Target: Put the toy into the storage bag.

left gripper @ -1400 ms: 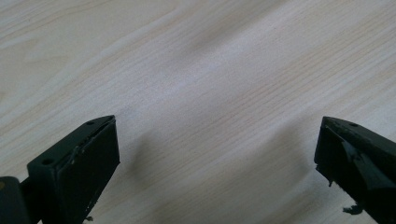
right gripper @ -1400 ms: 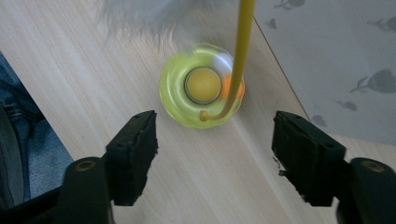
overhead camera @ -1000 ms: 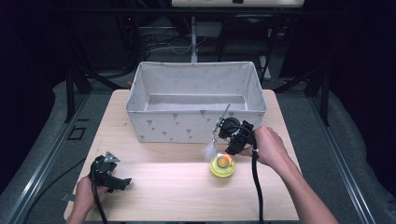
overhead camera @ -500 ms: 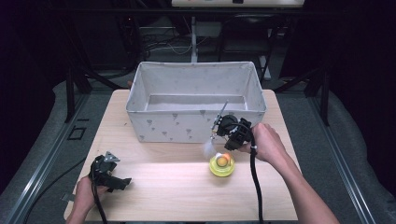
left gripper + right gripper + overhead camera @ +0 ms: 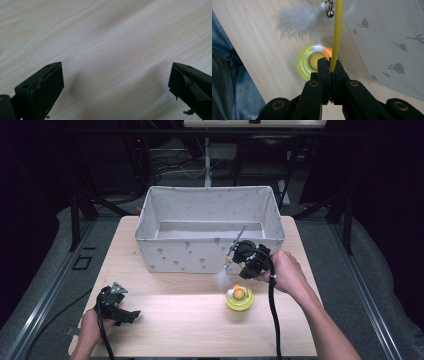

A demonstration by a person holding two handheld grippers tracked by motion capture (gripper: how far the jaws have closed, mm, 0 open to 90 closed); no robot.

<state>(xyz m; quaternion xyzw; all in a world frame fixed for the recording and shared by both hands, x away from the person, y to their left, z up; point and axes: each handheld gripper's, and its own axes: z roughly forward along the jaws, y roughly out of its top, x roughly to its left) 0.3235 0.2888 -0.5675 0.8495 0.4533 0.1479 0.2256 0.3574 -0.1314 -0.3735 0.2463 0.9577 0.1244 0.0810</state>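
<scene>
High view: right tool (image 5: 239, 254) held out over the table (image 5: 175, 320) just in front of the fabric bin (image 5: 210, 232), right hand (image 5: 285, 272) wrapped round its body, forearm coming in from the bottom right, wrist roughly level, cable hanging down toward the table edge. Thin wand stick (image 5: 238, 240) juts up and back from its tip over the bin's front wall; white feather tuft (image 5: 222, 277) dangles below, near the yellow disc toy (image 5: 239, 298), which sits on the table with an orange and a white ball on top. Left tool (image 5: 116, 306) low at the table's near left corner, left hand (image 5: 92, 327) behind it, well apart from bin and toy. Left gripper view: both black jaws stand wide apart over bare table wood (image 5: 112, 50), nothing between them, tool open. Right gripper view: jaws have just been closing and now pinch tight on the yellow stick (image 5: 336, 37), which runs straight up from the grip; feathers (image 5: 297, 18) and small silver bells (image 5: 329, 8) near the top, disc toy (image 5: 308, 62) on the table right beyond the jaw tips, bin wall (image 5: 392, 50) with grey flower print at right, blue trouser fabric at left edge.
</scene>
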